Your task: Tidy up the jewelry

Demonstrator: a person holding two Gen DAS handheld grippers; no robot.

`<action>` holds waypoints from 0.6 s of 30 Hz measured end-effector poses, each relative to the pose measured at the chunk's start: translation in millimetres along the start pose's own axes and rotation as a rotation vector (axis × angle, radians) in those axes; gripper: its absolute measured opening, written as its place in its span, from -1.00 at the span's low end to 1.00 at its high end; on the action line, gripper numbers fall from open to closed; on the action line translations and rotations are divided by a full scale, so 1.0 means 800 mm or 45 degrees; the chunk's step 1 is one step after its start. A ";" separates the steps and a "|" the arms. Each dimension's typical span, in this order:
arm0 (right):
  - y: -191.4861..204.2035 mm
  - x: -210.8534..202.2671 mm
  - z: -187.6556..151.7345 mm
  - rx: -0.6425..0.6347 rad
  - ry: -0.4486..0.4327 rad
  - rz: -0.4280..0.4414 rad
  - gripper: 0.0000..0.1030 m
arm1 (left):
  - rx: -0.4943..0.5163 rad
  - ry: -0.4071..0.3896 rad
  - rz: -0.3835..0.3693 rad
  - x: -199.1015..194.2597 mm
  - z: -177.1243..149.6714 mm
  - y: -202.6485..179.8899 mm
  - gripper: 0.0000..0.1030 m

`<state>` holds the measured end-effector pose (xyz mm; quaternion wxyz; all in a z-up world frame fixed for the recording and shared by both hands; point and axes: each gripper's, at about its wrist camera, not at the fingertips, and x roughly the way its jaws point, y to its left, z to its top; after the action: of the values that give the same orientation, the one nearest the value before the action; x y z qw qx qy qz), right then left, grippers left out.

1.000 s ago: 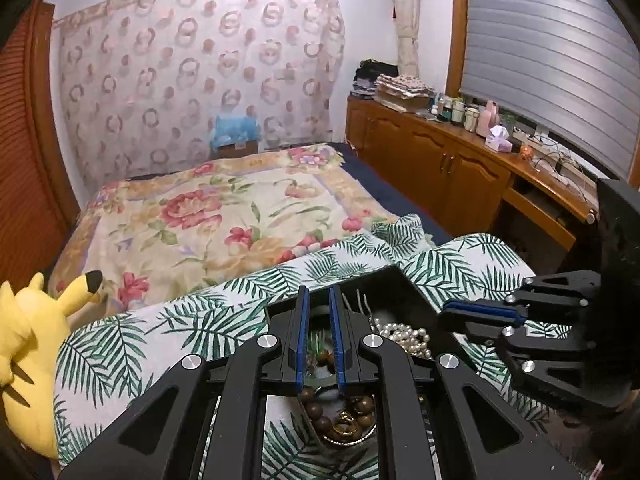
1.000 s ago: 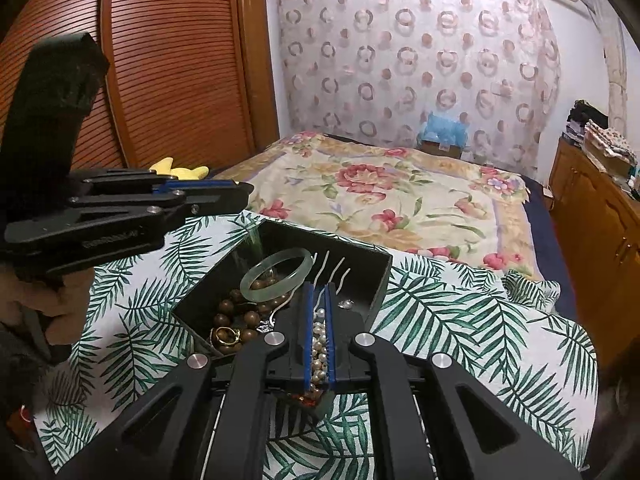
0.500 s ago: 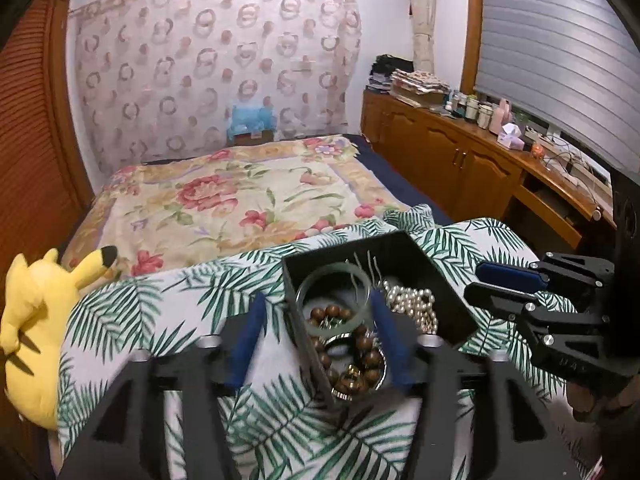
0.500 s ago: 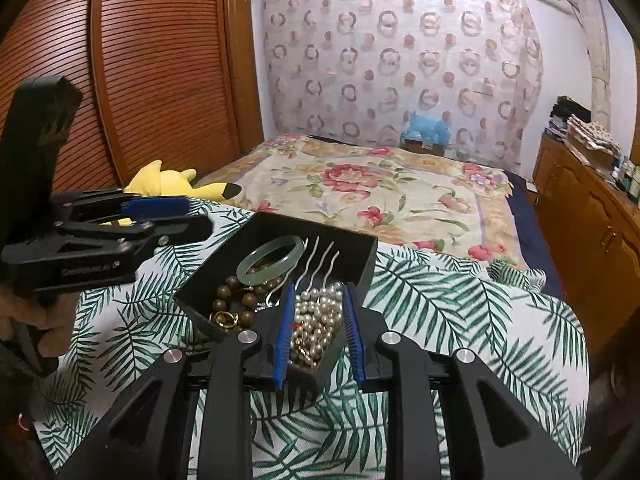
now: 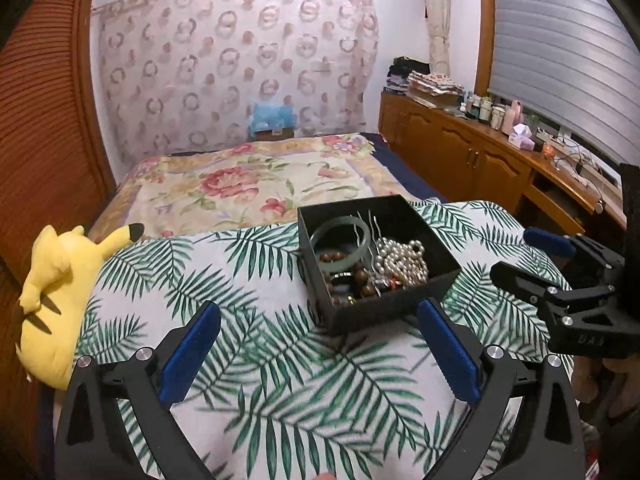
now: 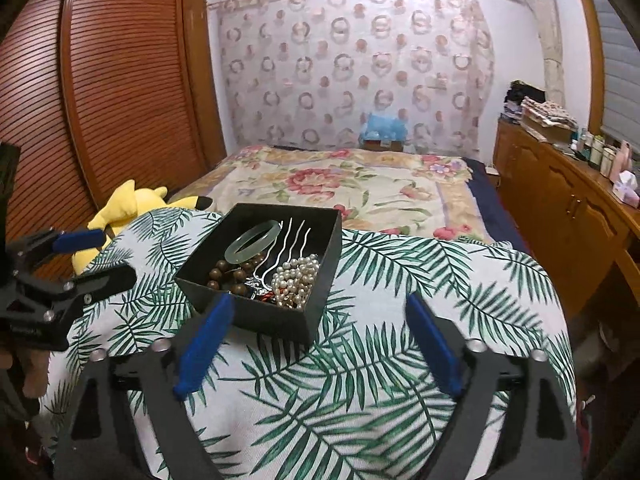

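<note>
While both pairs of jaws were opening with nothing between them, my left gripper (image 5: 320,344) and right gripper (image 6: 318,340) hovered just short of the black jewelry box (image 5: 394,314) on the palm-leaf cloth (image 5: 248,280).

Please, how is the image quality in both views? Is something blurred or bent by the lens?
Left wrist view: the leaf-print cloth near the left tongs is smeared, while the black box stays fairly sharp; the shutter bows from fisheye distortion. Right wrist view: the cloth close to the right tongs is soft; the wardrobe door curves strongly.
</note>
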<state>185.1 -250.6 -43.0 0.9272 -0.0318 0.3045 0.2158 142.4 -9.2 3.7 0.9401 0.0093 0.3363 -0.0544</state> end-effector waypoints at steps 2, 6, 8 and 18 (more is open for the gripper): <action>0.001 -0.009 -0.001 0.000 -0.013 -0.015 0.95 | -0.006 -0.018 0.019 -0.012 -0.006 -0.003 0.85; 0.005 -0.028 -0.004 0.008 -0.042 -0.048 0.95 | 0.000 -0.061 0.043 -0.035 -0.010 -0.007 0.85; 0.008 -0.043 -0.005 0.008 -0.070 -0.058 0.95 | -0.005 -0.082 0.061 -0.049 -0.012 -0.007 0.85; 0.024 -0.105 -0.014 0.016 -0.198 -0.084 0.95 | -0.032 -0.152 0.090 -0.099 -0.027 -0.008 0.85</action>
<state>110.4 -267.5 -2.0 0.9549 -0.0192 0.2316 0.1849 67.1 -7.0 37.3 0.9599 0.0062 0.2796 -0.0174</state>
